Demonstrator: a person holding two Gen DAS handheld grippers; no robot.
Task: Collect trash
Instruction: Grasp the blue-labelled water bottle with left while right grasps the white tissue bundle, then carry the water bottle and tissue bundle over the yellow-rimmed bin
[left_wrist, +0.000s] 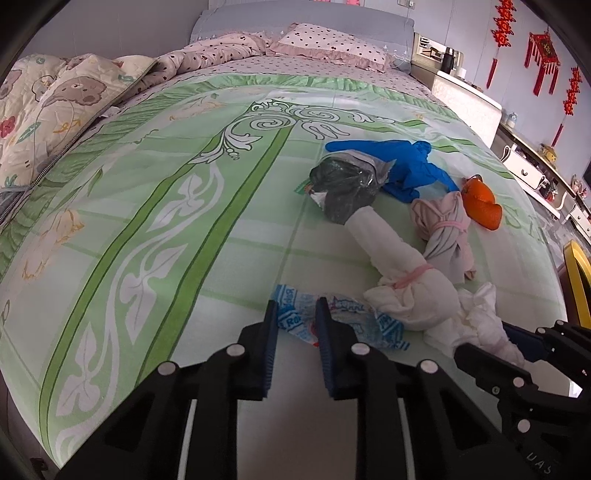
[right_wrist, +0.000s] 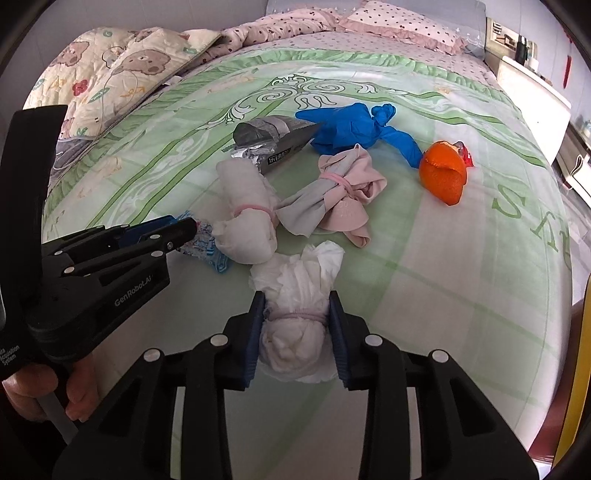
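On the green bedsheet (left_wrist: 147, 221) lies a crinkled blue-and-white plastic wrapper (left_wrist: 295, 321). My left gripper (left_wrist: 296, 305) is shut on its left end, and in the right wrist view the left gripper (right_wrist: 188, 226) pinches that wrapper (right_wrist: 207, 247). My right gripper (right_wrist: 296, 300) is shut on a white tissue wad (right_wrist: 295, 332) tied with a pink band, and the tissue wad (left_wrist: 476, 321) also shows at lower right in the left wrist view. Beyond lie a white banded roll (right_wrist: 247, 221), a pink-grey cloth bundle (right_wrist: 332, 199), a blue glove (right_wrist: 351, 125), orange peel (right_wrist: 443, 173) and a foil bag (right_wrist: 269, 136).
A bear-print quilt (left_wrist: 55, 99) is heaped at the bed's far left and dotted pillows (left_wrist: 332, 40) lie at the headboard. A white nightstand (left_wrist: 461, 92) and low cabinets run along the right wall. A yellow frame (left_wrist: 576, 280) stands at the bed's right edge. A hand (right_wrist: 55, 387) grips the left gripper's handle.
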